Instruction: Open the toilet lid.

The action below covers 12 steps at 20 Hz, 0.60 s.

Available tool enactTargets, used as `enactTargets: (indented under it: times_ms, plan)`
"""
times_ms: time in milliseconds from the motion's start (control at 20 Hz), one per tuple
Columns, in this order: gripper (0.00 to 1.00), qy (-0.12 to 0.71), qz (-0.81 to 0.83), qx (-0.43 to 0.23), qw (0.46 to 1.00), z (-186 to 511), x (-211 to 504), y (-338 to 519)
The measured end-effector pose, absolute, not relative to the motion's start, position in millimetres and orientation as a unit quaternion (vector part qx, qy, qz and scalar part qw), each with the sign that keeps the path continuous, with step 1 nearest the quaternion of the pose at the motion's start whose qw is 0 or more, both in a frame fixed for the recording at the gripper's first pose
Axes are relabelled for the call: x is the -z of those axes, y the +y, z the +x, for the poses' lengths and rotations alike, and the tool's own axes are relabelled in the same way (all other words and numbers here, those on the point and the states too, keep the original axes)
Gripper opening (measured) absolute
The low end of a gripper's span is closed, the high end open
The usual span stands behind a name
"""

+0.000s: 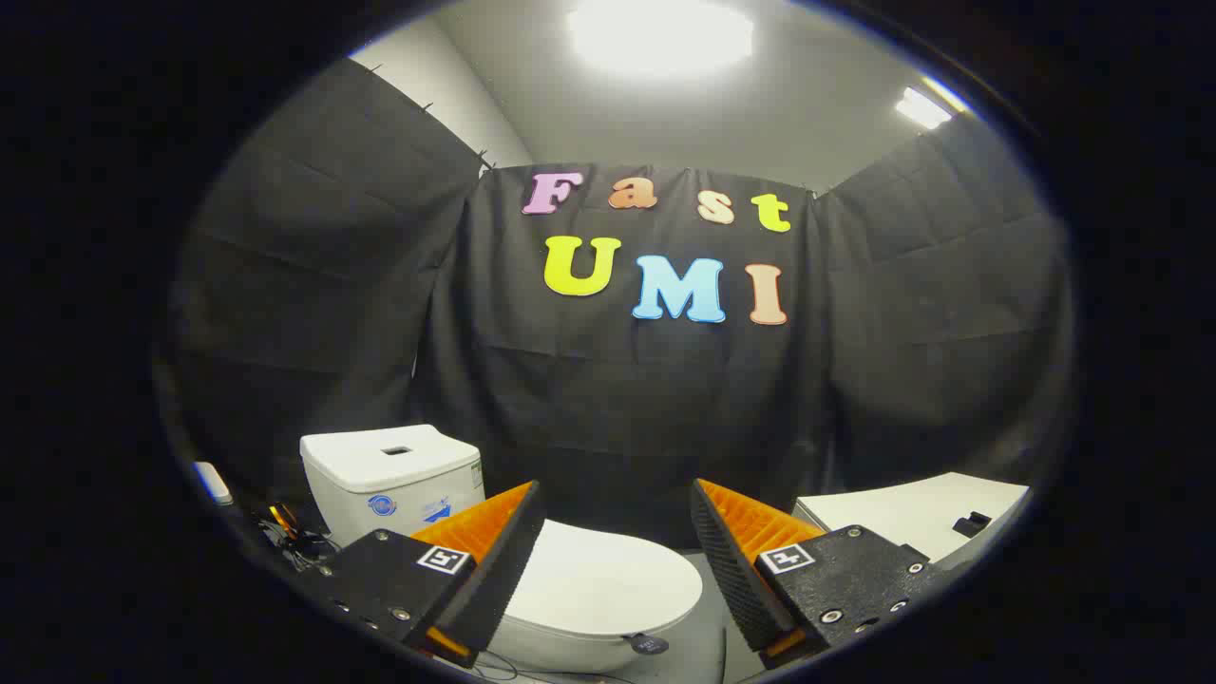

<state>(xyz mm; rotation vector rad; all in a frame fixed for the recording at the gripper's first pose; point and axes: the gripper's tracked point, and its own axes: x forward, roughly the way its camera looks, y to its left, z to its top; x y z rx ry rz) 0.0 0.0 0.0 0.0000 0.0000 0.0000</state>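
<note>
A white toilet stands low ahead of me, with its tank (pixel 391 480) behind my left finger. Its white lid (pixel 598 579) lies flat and closed over the bowl, showing between my two fingers and partly hidden by the left one. A small dark round tag (pixel 649 644) hangs at the lid's front edge. My gripper (pixel 617 503) is open, held above and in front of the lid, with nothing between its fingers.
Black cloth walls close in the booth on three sides. A white flat surface (pixel 917 513) with a small black object (pixel 971 523) on it lies to the right, beyond my right finger. Cables and small items (pixel 290 537) lie left of the tank.
</note>
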Motion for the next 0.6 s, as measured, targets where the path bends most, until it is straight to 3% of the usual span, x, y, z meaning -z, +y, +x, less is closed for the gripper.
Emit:
enactTargets:
  times_ms: [600]
  plan:
    - [0.95, -0.001, 0.006, 0.003, 1.000, -1.2, -0.4, -2.4]
